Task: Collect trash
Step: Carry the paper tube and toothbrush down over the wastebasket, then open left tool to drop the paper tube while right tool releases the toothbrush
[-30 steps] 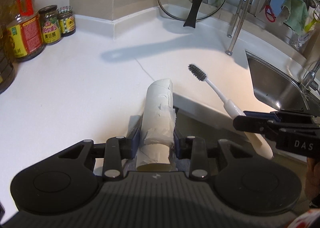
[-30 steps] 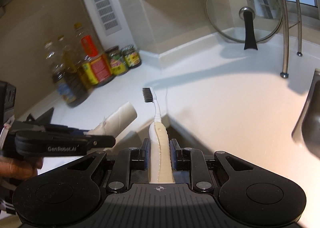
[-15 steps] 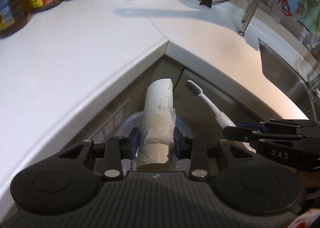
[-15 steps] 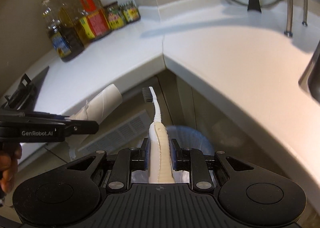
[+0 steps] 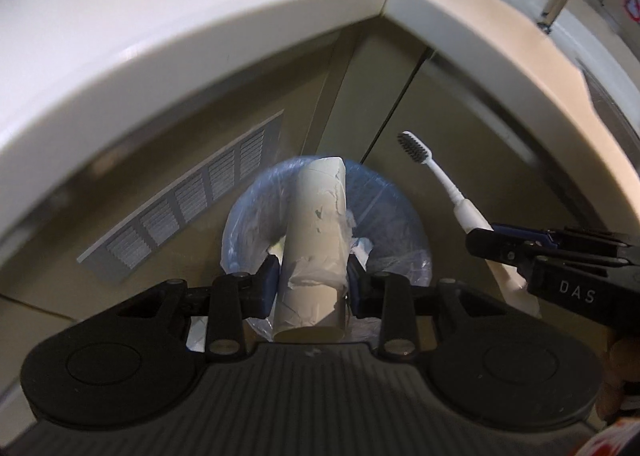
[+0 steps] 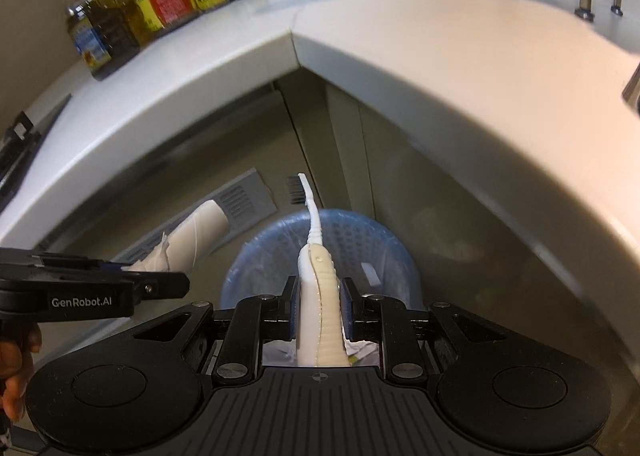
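The left claw (image 5: pixel 311 288) is pressed on a cardboard tube (image 5: pixel 316 244), which is pinched near its lower end and stands almost upright between the pads, with scraps of paper on it. The right claw (image 6: pixel 319 306) is pressed on the thick handle of a toothbrush (image 6: pixel 320 280), whose bristled head points forward and away. Both things are held above a blue bin (image 6: pixel 384 252) lined with a thin plastic bag. The bin stands on the floor, in the corner under the white surface (image 6: pixel 440 67), beside a grey vent grille (image 5: pixel 180 215). The step in hand is judged to be the carrying of the two pieces of trash to the bin. In the left wrist view the tube is seen over the opening, and in the right wrist view the toothbrush also. For the next move, each claw is to be spread so that the pieces fall inside the rim. The long brush could catch on the rim, so it is better released with its head pointing down.
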`<state>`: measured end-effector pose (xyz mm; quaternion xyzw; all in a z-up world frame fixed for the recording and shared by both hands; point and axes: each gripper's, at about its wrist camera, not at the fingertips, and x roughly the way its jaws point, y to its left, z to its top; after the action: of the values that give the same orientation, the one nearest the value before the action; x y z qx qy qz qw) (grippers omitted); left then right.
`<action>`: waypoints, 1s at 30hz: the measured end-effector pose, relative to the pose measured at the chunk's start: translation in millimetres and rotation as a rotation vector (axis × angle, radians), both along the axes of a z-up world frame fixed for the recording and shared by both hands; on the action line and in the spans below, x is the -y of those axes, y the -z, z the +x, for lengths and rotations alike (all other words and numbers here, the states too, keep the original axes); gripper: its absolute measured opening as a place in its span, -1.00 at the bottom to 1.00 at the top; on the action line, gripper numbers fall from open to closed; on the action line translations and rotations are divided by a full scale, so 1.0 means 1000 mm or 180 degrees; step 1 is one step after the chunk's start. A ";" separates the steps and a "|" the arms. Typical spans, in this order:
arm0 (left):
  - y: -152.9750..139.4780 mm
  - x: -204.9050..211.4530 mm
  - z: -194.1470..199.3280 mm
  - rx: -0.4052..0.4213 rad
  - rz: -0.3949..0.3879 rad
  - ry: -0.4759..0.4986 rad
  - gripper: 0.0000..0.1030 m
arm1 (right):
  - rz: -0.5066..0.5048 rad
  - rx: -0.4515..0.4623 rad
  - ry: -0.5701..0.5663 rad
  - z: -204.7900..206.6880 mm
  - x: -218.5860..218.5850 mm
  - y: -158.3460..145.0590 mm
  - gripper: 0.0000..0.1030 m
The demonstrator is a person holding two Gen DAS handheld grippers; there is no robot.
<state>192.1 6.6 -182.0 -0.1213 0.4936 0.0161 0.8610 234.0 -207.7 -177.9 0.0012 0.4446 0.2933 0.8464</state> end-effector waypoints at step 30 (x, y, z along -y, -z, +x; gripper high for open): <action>0.049 0.001 0.028 -0.0237 -0.0137 -0.0204 -0.40 | -0.0150 -0.0158 -0.0050 0.022 -0.022 0.041 -0.59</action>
<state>220.1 5.9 -230.6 -0.1549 0.5213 0.0375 0.8383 256.1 -185.6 -218.9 -0.0150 0.4722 0.2893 0.8326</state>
